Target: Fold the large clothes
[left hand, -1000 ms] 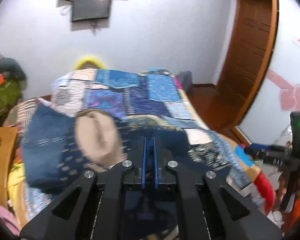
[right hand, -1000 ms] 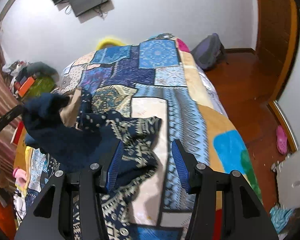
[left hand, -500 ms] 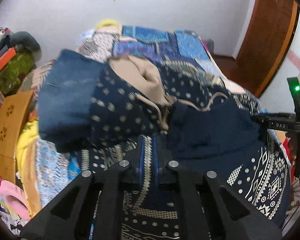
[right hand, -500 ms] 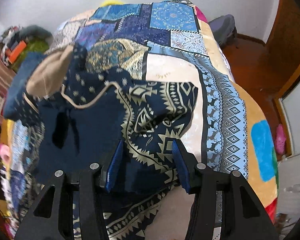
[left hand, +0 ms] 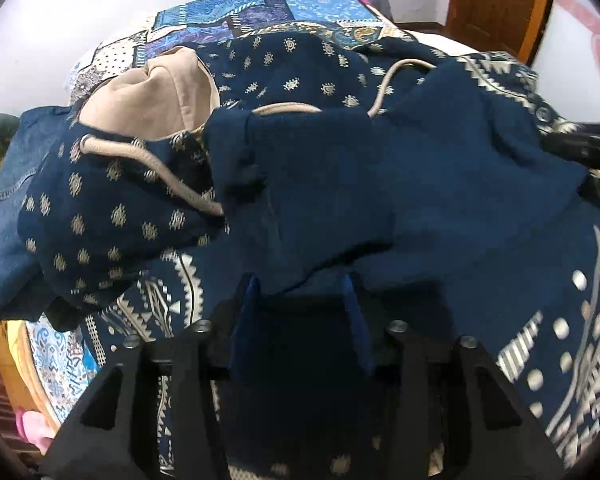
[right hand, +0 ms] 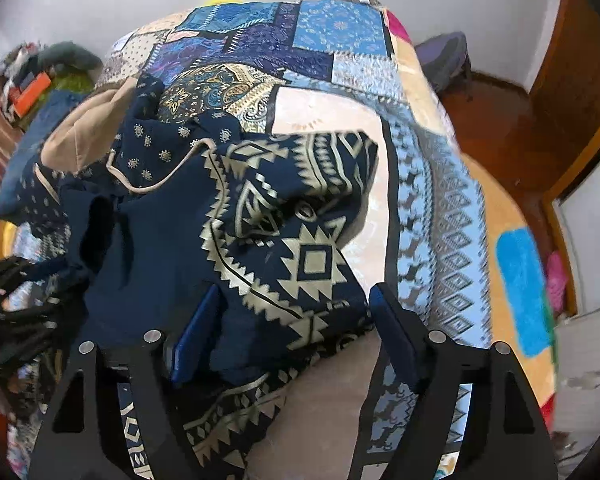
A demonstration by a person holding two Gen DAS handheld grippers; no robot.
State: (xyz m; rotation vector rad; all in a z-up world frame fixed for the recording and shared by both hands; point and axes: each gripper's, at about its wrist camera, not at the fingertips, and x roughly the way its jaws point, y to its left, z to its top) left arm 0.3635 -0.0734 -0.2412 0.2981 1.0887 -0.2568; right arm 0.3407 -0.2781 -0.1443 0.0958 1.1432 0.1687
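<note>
Navy fabric fills both of my wrist views. I see the hooded sweatshirt (left hand: 320, 184), dark blue with cream geometric print, lying heaped on the patchwork bedspread (right hand: 340, 28). Its tan-lined hood (left hand: 156, 100) sits towards the far left of the heap in my left view, with a beige drawstring (left hand: 172, 176) snaking across the dotted navy cloth beside it.

My left gripper (left hand: 302, 292) points steeply down at the garment. Its jaws have just been opening and now stand partly apart; a plain navy fold droops between the blue pads, but I cannot see either pad pressing on it. At the right edge of that view I glimpse part of the other black gripper frame.

My right gripper (right hand: 294, 300) also points down, over the patterned part of the sweatshirt. Its jaws have just been spreading too and are now wide apart. The printed cloth lies between them and bulges up against the left blue finger (right hand: 196, 332), while the right finger (right hand: 392, 332) stands clear at the garment's edge, over the bedspread.

Folded denim (left hand: 8, 200) lies at the left of the bed beyond the hood. A wooden door (left hand: 496, 0) and a reddish-brown floor (right hand: 496, 128) lie off to the right.
</note>
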